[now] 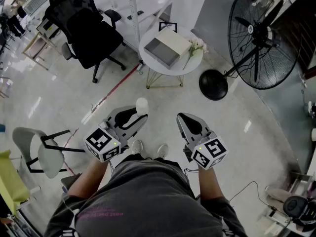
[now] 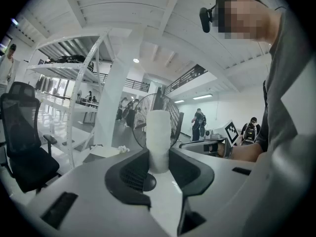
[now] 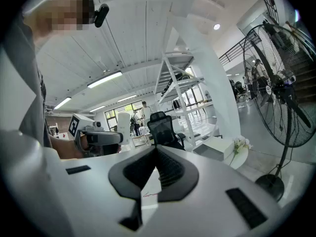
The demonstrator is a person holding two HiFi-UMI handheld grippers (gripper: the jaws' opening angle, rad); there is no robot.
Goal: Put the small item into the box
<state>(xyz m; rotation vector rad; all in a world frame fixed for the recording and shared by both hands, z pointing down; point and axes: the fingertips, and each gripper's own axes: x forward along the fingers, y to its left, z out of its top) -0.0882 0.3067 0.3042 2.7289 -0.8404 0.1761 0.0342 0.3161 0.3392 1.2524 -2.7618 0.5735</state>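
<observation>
Grips a small white cylinder [image 2: 158, 139] in the left gripper [image 1: 138, 114], pads against its sides, long axis upright. Holds the right gripper [image 3: 154, 154] pinched together, empty. Calls for a carry straight ahead: open box [image 1: 165, 48] well apart, mid round table [image 1: 193, 64].

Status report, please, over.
Left gripper shut on small white cylinder. Right gripper shut, empty. Open white box on round white table ahead. Black fan right of table.
</observation>
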